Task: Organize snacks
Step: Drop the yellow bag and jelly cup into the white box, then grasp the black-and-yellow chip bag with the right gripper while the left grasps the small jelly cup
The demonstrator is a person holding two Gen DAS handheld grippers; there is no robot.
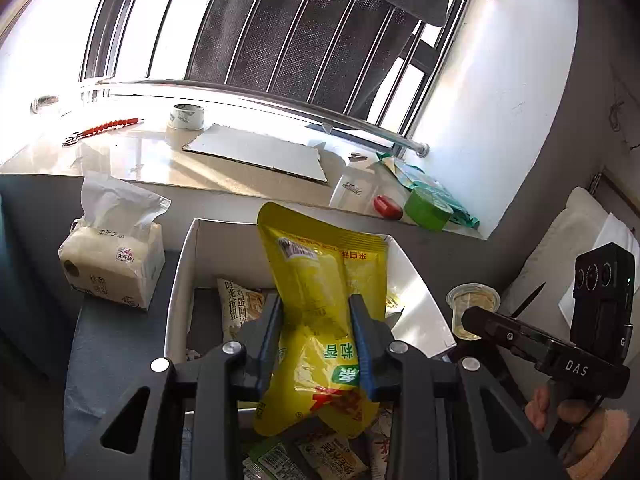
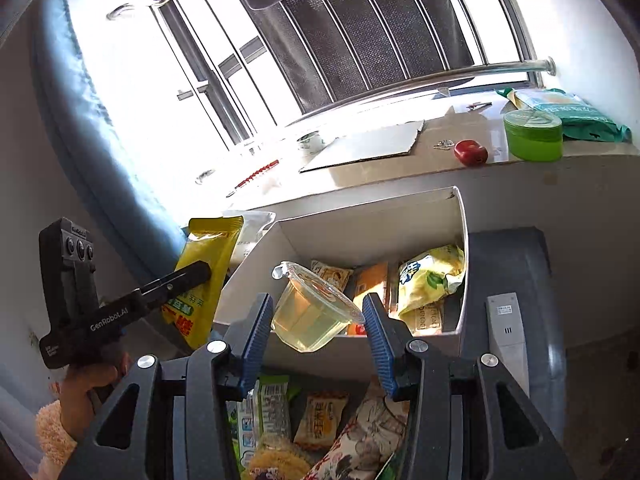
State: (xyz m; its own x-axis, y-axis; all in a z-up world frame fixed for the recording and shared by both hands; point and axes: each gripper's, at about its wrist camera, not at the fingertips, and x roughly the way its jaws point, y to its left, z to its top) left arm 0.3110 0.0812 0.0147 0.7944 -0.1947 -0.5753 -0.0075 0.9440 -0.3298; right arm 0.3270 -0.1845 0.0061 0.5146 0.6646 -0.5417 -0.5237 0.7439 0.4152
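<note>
Blocking much of white box (image 1: 182,280), yellow pouch (image 1: 320,300) sits pinched between left gripper (image 1: 317,332) pads, upright above box, print upside down, lower corner crumpled. Right gripper (image 2: 318,334) clamps clear jelly cup (image 2: 312,312), tilted, over box front wall. Only right view shows green-yellow bag (image 2: 432,276) inside; only left shows tissue pack (image 1: 112,264). Loose packets below half hidden.

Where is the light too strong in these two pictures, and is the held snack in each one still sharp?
Left wrist view: the window and the sill are blown out; the yellow pouch in the left gripper stays sharp. Right wrist view: the window washes out to white; the jelly cup in the right gripper is clear, and straight bars bend near the edges.
</note>
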